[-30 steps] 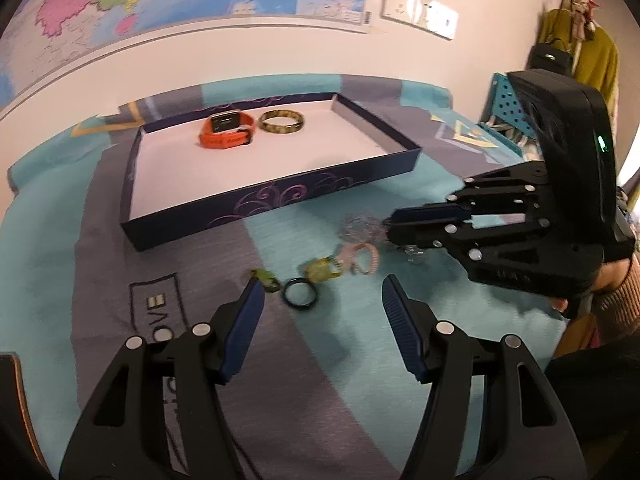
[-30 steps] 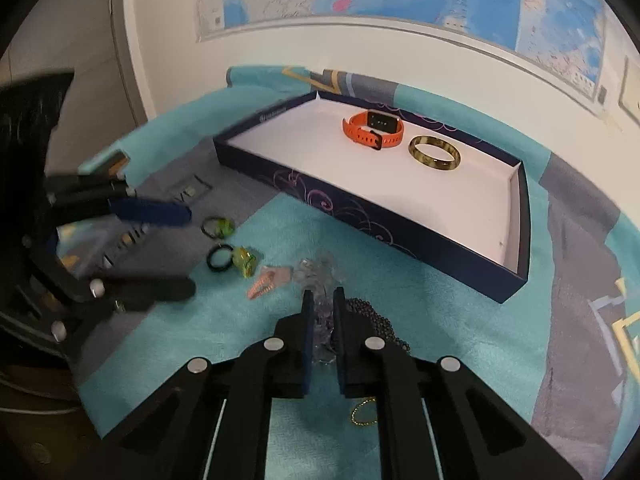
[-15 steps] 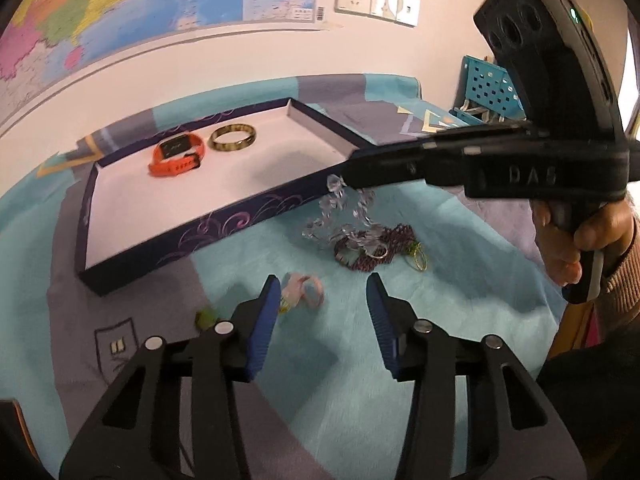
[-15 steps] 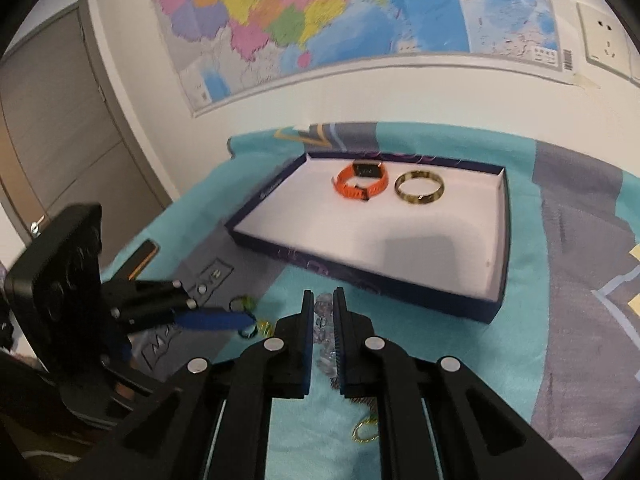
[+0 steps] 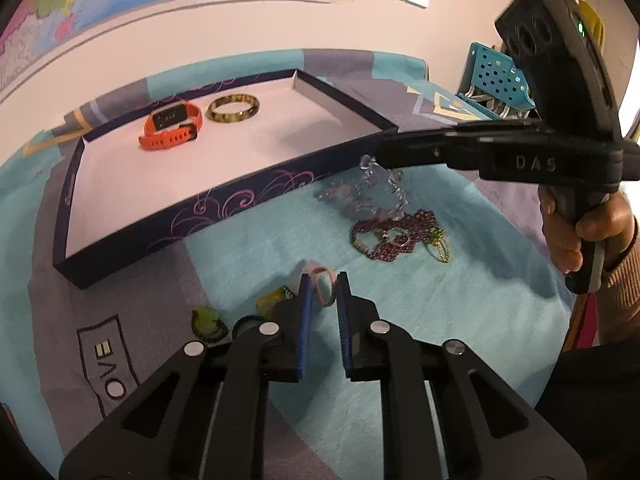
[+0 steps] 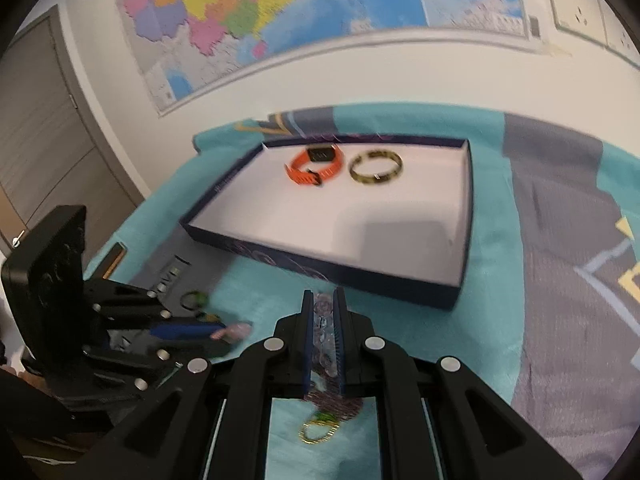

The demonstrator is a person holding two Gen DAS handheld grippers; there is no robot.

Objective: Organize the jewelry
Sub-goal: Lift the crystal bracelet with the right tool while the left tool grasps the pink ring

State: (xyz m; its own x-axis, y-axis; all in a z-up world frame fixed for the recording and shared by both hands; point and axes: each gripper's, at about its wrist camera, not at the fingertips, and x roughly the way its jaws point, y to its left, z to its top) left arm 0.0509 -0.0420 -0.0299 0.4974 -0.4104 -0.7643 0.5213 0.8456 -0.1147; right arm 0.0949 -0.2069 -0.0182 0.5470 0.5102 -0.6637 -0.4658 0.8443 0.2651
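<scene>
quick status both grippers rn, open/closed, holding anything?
Left gripper: closed on the pink ring, down on the cloth.
Right gripper: closed on the clear bead strand, lifted.

A shallow dark-blue tray (image 5: 224,208) with a white floor lies on the teal and grey cloth, holding an orange watch (image 5: 172,126) and a gold-and-dark bangle (image 5: 233,109) side by side near its far wall. A string of clear beads (image 5: 372,192) hangs from the right claw (image 6: 323,316), which is pinched on it, its lower loops reaching the cloth just in front of the tray. On the cloth lie a purple chain (image 5: 396,236) with a small gold chain (image 5: 440,250) beside it, a pink ring (image 5: 324,284) between the narrowed fingers of the left claw (image 5: 322,308), and a yellow piece (image 5: 270,302), a green ring (image 5: 206,320) and a black ring (image 5: 244,326) to its left.
</scene>
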